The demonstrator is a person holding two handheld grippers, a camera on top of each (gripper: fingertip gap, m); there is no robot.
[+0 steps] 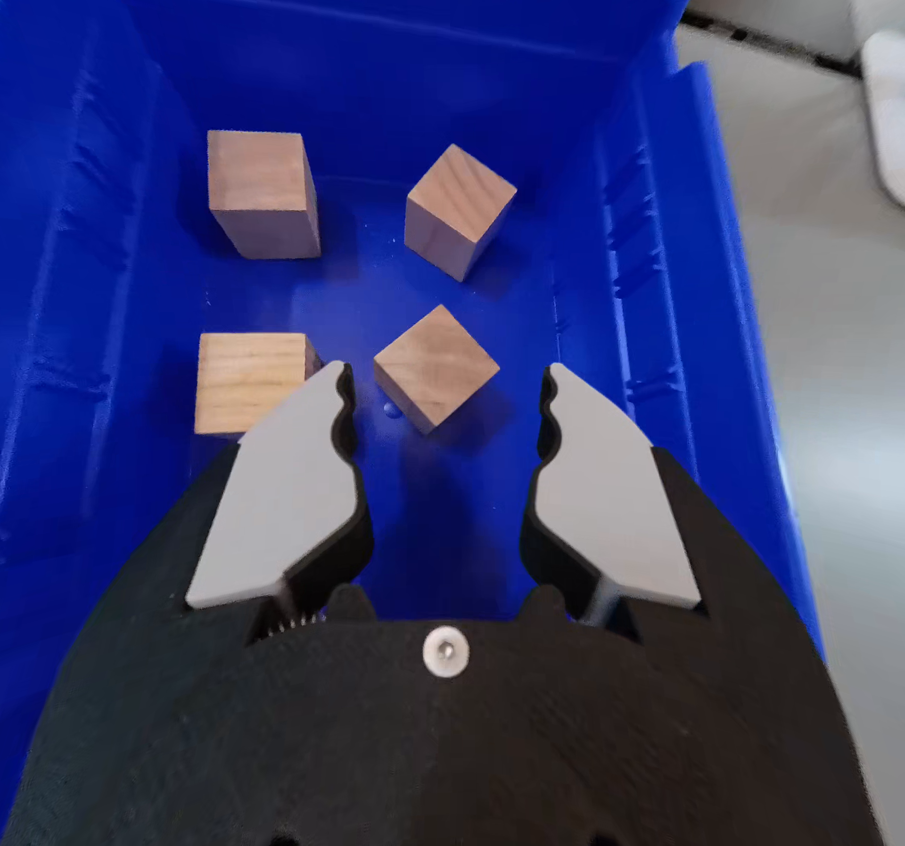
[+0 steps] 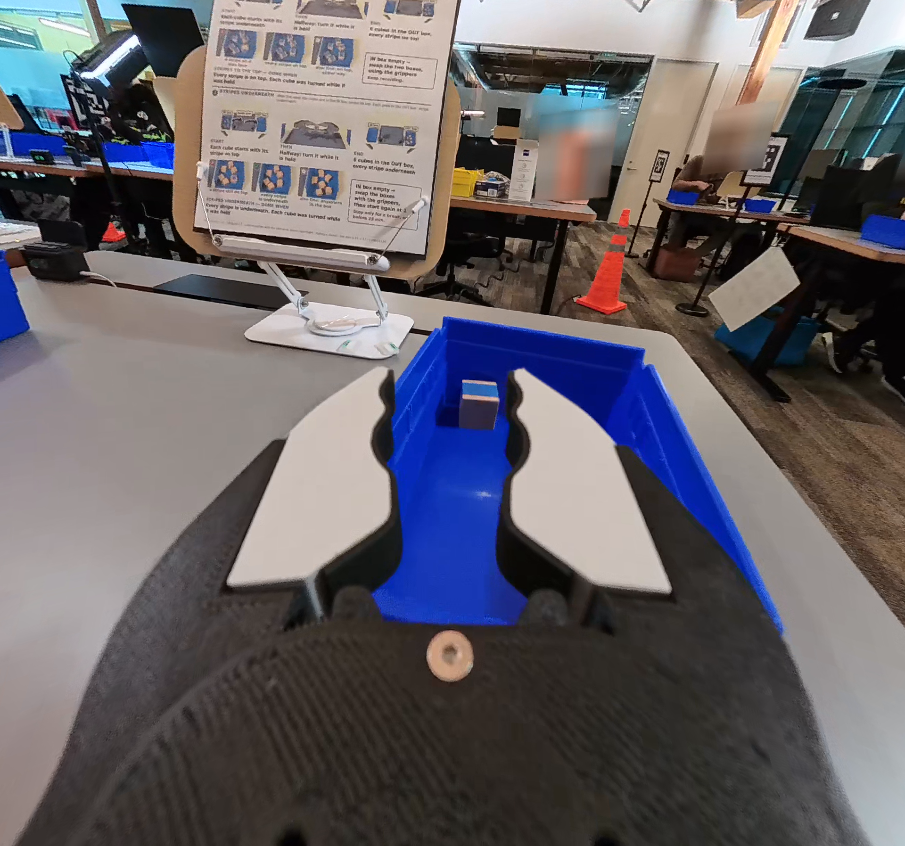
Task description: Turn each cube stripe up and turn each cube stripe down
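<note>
Grey tabletop (image 2: 122,431) carries our two blue bins. We hold the left hand-held gripper (image 1: 445,377) spread open and empty over one bin (image 1: 489,63) with four plain-faced wooden cubes (image 1: 436,367) (no stripe showing). Our right hand-held gripper (image 2: 450,382), also open and empty, faces the other bin (image 2: 676,455), where one blue-topped cube (image 2: 479,404) sits at the far end.

left gripper (image 1: 445,372) fingers apart, right gripper (image 2: 450,377) likewise
</note>
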